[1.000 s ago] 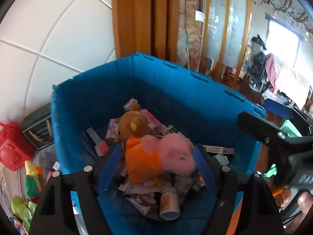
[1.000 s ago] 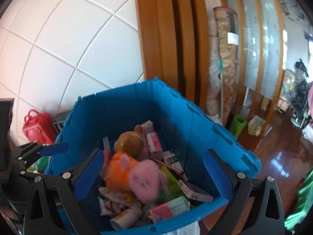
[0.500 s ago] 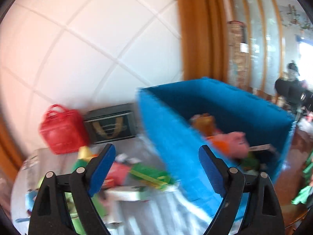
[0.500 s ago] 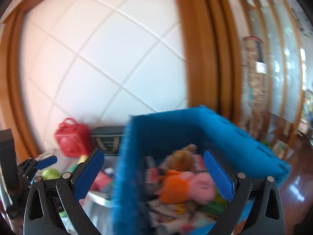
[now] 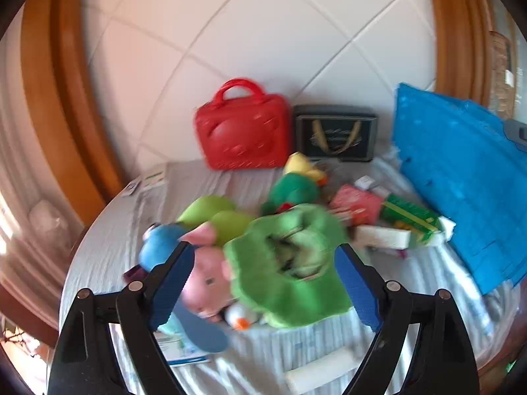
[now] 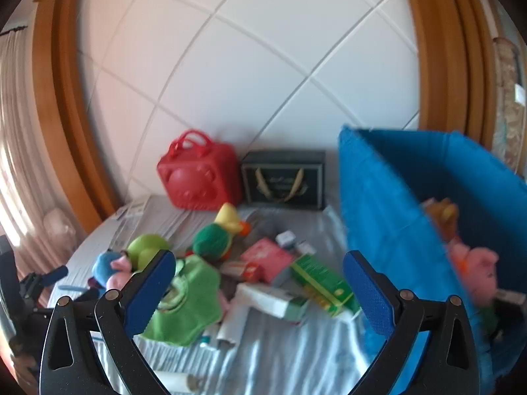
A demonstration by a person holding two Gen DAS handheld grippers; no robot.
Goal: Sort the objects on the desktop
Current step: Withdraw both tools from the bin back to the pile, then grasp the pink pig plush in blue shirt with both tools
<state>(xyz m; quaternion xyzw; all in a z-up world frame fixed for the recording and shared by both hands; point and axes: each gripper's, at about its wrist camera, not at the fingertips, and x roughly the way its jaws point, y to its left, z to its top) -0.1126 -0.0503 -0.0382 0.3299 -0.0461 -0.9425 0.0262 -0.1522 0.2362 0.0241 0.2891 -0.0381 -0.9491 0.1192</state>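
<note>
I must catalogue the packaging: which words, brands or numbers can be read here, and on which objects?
None can be read.
Black box: gold emblem, lettering blurred.
Green carton: yellow print, blurred.
Pink carton: blurred.
White carton: blurred.
Papers by the red bag: too small.

Home, wood-trimmed wall panel (image 6: 263, 65), curtain (image 6: 16, 164), toy-strewn table (image 6: 280, 355)

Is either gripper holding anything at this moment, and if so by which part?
Nothing is held. The left gripper and right gripper both stand open above the cluttered table, pads clear of the floppy green cloth toy below them.
</note>
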